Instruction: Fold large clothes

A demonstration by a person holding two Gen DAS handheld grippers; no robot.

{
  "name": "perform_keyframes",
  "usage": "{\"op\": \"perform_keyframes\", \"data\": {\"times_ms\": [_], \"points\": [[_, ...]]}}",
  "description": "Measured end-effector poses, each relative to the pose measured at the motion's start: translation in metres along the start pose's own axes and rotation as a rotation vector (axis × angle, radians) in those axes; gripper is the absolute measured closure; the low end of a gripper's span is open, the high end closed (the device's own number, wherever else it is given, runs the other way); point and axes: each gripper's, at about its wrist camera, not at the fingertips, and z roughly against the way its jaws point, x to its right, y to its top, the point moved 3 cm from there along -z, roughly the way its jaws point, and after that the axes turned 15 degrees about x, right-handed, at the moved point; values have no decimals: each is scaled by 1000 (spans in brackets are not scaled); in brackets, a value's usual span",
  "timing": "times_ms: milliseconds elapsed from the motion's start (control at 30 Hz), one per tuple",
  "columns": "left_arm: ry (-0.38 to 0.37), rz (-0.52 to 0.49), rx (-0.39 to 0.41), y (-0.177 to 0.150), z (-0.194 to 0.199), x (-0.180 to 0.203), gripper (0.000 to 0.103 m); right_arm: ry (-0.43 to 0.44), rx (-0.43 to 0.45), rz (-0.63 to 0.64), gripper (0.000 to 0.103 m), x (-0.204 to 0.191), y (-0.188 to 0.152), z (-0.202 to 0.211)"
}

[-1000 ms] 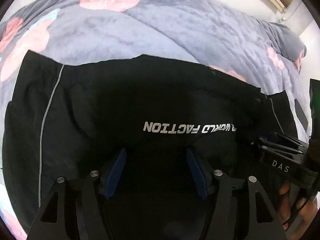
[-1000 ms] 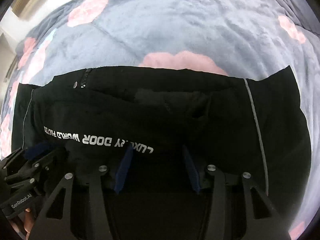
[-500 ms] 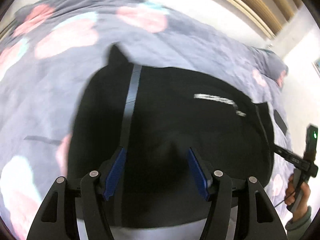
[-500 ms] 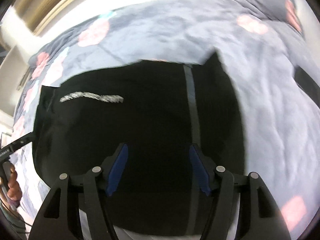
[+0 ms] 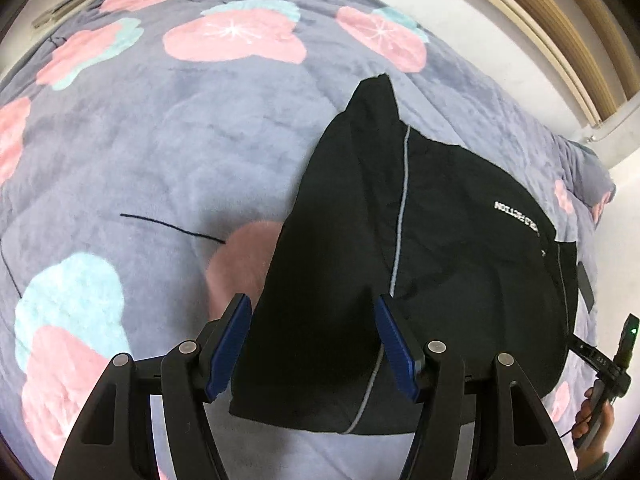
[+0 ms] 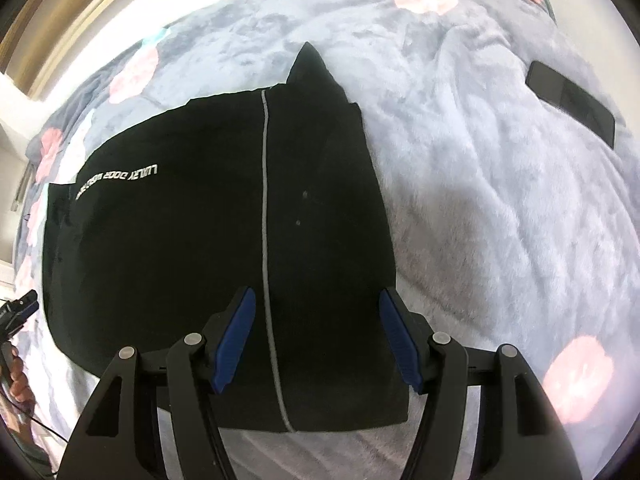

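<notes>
While both grippers hang over the bed, the black jacket (image 5: pixel 440 248) lies folded on the blanket (image 5: pixel 160 152), a dark block with a grey piping line running down each side and a line of white lettering near its middle. One pointed corner of cloth sticks out past the far edge of the fold.

Seen from the left wrist, the left gripper (image 5: pixel 314 344) stands released, its blue pads (image 5: pixel 230 346) spread wide and nothing pinched between them. They frame the near left end of the jacket without pressing on it. That end's edge runs between the pads, with the pink and pale blue flower print of the blanket showing to the left. Far right in this view, a hand (image 5: pixel 592 428) grips the handle of the other tool.

Over the opposite end, the right gripper (image 6: pixel 316 340) has just been opening its jaws and now stands released too. Its blue pads (image 6: pixel 236 340) straddle the piping line, and the cloth beneath lies flat, not gripped. Grey blanket spreads away to the right of the jacket, and a dark phone (image 6: pixel 572 104) rests on it well apart from the cloth. At the left edge, fingers (image 6: pixel 16 376) hold the left tool.
</notes>
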Motion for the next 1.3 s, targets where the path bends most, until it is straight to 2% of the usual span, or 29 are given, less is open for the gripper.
{"op": "perform_keyframes", "data": {"times_ms": [133,267,333,433,600,667,867,933,1033,1167,1200,1233,1267,1300], "points": [[-9,-11,-17,0,-13,2,37,1,1,9,35,-3,4,-10],[-13,-40,-27,-1,-28,3,37,-13,3,37,26,-5,6,-21],[-29,-30,-42,-1,-37,1,37,-13,1,39,21,-6,6,-27],[-93,9,-66,0,-50,-4,34,-7,-10,36,15,-4,6,-36],[-204,89,-123,3,-74,-13,31,74,-57,-54,7,8,3,-58],[-247,135,-157,3,-86,-19,24,122,-82,-108,5,13,3,-68],[-356,259,-232,1,-114,-30,20,273,-153,-163,4,13,8,-99],[-376,266,-242,0,-119,-29,18,301,-168,-154,0,8,10,-109],[-391,296,-252,-1,-126,-27,10,325,-189,-164,0,5,13,-123],[-386,291,-247,-2,-131,-18,9,356,-192,-197,0,14,11,-128],[-376,280,-237,-2,-130,-16,9,355,-189,-192,1,15,10,-128],[-375,272,-224,-3,-128,-14,19,355,-187,-188,3,16,11,-127],[-398,270,-206,-2,-125,-10,41,356,-181,-187,6,16,9,-122],[-404,268,-189,-1,-119,-6,45,355,-174,-190,9,18,9,-121]]}}
